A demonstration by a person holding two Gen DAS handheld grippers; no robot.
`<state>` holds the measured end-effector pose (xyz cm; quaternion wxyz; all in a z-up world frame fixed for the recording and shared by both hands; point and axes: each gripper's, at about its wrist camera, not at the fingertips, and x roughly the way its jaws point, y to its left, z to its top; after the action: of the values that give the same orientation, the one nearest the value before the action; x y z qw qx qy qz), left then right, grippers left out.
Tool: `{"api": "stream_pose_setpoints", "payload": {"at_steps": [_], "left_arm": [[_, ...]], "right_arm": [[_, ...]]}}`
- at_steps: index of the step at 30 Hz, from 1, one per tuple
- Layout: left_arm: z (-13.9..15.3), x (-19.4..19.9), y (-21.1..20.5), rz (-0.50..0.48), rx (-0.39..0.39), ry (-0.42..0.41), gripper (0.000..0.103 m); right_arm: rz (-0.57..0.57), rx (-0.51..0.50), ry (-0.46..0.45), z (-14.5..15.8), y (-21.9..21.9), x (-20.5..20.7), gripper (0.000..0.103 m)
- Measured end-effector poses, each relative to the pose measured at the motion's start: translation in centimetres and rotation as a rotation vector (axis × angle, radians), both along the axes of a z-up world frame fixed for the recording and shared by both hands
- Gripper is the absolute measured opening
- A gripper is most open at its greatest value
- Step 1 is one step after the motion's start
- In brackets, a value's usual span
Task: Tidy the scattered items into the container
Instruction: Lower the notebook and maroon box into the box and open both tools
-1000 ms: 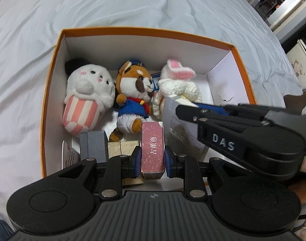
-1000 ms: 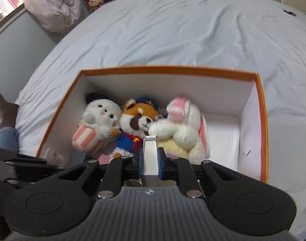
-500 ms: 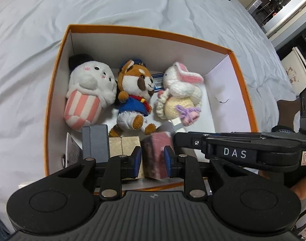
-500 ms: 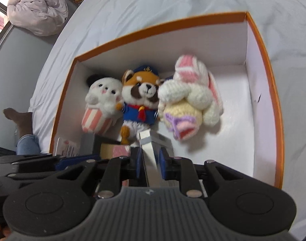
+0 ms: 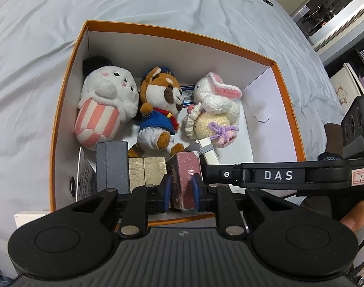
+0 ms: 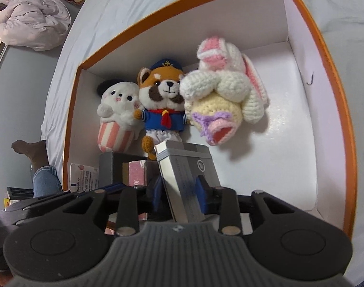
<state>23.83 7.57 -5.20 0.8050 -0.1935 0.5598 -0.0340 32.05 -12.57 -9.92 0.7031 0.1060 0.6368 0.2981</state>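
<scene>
An orange box with white inside [image 5: 69, 67] [image 6: 335, 76] lies on the bed. It holds a white popcorn plush [image 5: 105, 105] [image 6: 117, 114], a sailor red panda plush [image 5: 160, 110] [image 6: 164, 102] and a crocheted bunny [image 5: 215, 110] [image 6: 227, 95]. My left gripper [image 5: 181, 186] is shut on a pink glitter box [image 5: 185, 179] at the box's near wall, beside a gold box [image 5: 146, 171] and a grey box [image 5: 112, 165]. My right gripper [image 6: 180, 191] is shut on a white and grey box [image 6: 189, 174], tilted, low inside the box.
White bedsheet [image 5: 158, 0] surrounds the box. A Vaseline packet [image 6: 82, 179] leans at the box's near left wall. A person's foot and jeans leg [image 6: 36, 162] are left of the bed. The right gripper's body [image 5: 277, 175] crosses the left wrist view.
Both grippers have moved down into the box with their boxes. The bunny has tipped over onto its back. The white and grey box has tilted over in the right jaws.
</scene>
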Motion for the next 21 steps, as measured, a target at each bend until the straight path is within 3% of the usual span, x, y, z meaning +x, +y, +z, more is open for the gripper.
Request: {"api": "stream_pose_setpoints", "payload": {"at_steps": [7,11,17,21], "left_arm": [[0.0,0.1,0.1,0.008,-0.005,-0.006,0.018],[0.2,0.0,0.2,0.014,-0.007,-0.012,0.018],[0.7,-0.2,0.3,0.010,0.027,-0.030,0.018],[0.5,-0.1,0.0,-0.005,0.038,-0.022,0.018]], "right_arm": [[0.040,-0.011,-0.031,1.2,-0.3,0.2,0.035],[0.101,-0.035,-0.064,1.9,-0.1,0.1,0.030],[0.262,-0.064,-0.237,4.3,-0.1,-0.2,0.029],[0.413,-0.183,-0.344,3.7,0.7,-0.3,0.025]]}}
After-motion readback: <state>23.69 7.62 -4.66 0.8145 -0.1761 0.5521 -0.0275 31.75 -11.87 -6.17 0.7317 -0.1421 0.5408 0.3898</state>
